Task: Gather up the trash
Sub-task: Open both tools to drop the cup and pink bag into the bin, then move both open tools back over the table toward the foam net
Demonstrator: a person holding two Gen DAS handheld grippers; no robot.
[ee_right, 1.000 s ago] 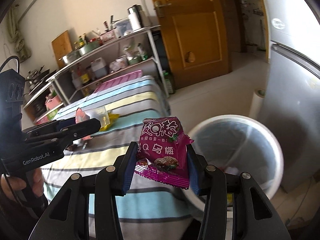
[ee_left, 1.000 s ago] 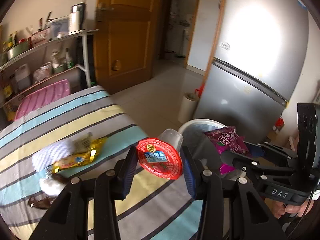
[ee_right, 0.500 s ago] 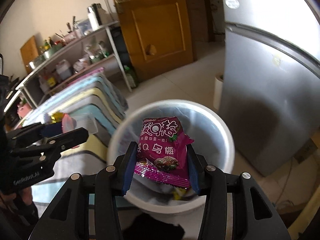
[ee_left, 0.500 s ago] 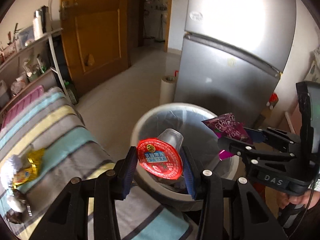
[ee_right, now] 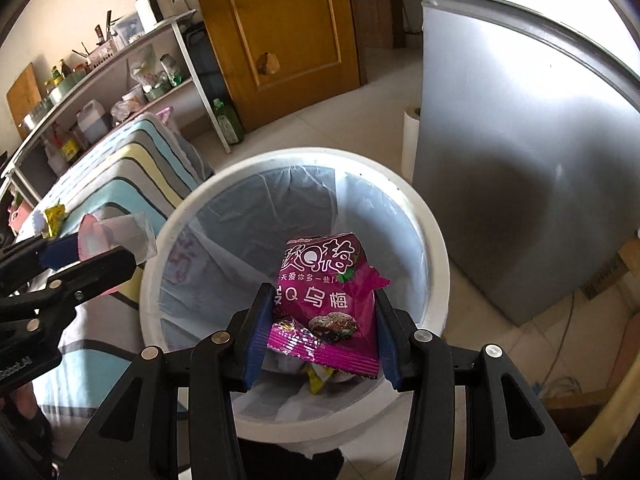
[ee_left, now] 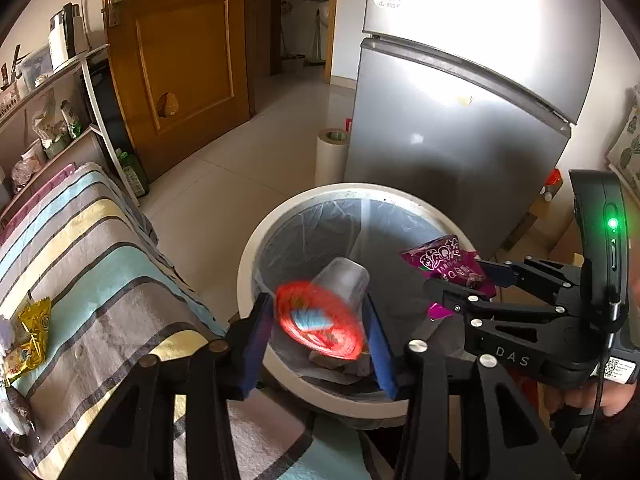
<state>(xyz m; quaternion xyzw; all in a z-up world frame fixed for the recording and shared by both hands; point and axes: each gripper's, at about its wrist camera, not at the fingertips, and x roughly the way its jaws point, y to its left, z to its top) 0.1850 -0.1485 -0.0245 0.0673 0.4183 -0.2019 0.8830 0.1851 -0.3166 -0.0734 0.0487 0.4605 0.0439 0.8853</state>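
Note:
A clear plastic cup with a red foil lid [ee_left: 320, 320] sits blurred and tilted between the pads of my left gripper [ee_left: 318, 332], over the near rim of the white lined trash bin [ee_left: 248, 264]. The left jaws are opening and a gap shows beside the lid. My right gripper [ee_right: 320, 320] is shut on a purple snack packet [ee_right: 324, 296], held upright over the bin's [ee_right: 432, 240] opening. The right gripper [ee_left: 460, 276] and its packet [ee_left: 444, 260] also appear at the right of the left wrist view. In the right wrist view the left gripper [ee_right: 80, 256] and cup [ee_right: 116, 236] are at the left.
A striped cloth-covered table [ee_left: 100, 280] lies left of the bin, with a yellow wrapper [ee_left: 32, 328] and other scraps on it. A silver fridge [ee_left: 460, 120] stands behind the bin, a paper roll [ee_left: 332, 152] beside it. Wrappers [ee_right: 316, 380] lie in the bin's bottom.
Both grippers swung from over the striped table to over the bin and sank. The left jaws have widened, and the red-lidded cup has tipped and gone blurred. The packet stays gripped.

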